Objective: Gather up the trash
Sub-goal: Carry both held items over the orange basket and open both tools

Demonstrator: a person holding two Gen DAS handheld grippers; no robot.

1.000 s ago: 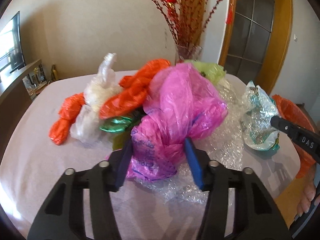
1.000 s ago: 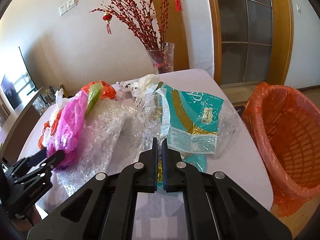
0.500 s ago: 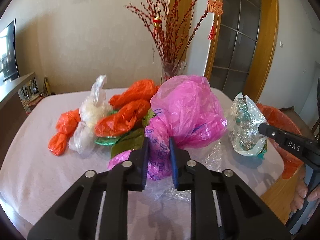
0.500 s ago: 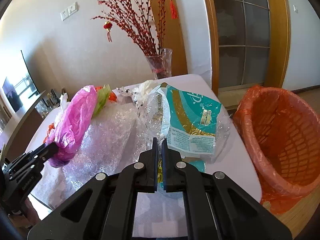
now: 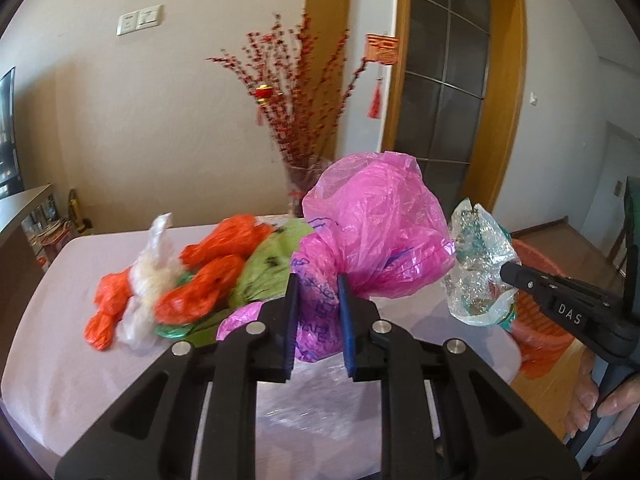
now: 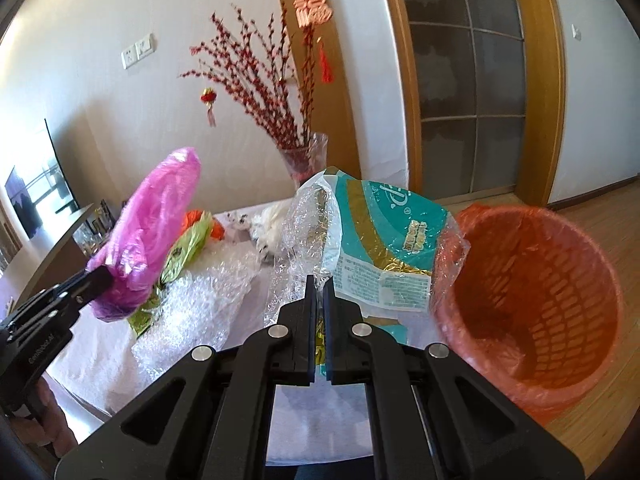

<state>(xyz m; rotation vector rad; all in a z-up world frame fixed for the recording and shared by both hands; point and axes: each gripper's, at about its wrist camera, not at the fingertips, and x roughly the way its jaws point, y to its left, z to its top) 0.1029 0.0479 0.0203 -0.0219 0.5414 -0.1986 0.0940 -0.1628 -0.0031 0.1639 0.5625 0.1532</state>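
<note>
My left gripper (image 5: pixel 318 292) is shut on the knotted neck of a pink plastic bag (image 5: pixel 372 232), which is lifted off the table. In the right wrist view that pink bag (image 6: pixel 150 220) hangs at the left. My right gripper (image 6: pixel 319 292) is shut on a clear plastic wrapper with teal and gold print (image 6: pixel 384 240), held up in front of the orange waste basket (image 6: pixel 532 308). From the left wrist view the wrapper (image 5: pixel 478 268) shows at the right, pinched in the right gripper (image 5: pixel 510 274).
Orange bags (image 5: pixel 212 276), a white bag (image 5: pixel 150 276) and a green bag (image 5: pixel 268 268) lie on the white table (image 5: pixel 80 360). Bubble wrap (image 6: pixel 200 304) covers its near part. A vase of red branches (image 6: pixel 304 156) stands at the back. The basket sits on the wooden floor, right of the table.
My left gripper closed on the pink bag's neck and lifted it off the pile. My right gripper, still shut, raised the wrapper and brought it nearer the orange basket.
</note>
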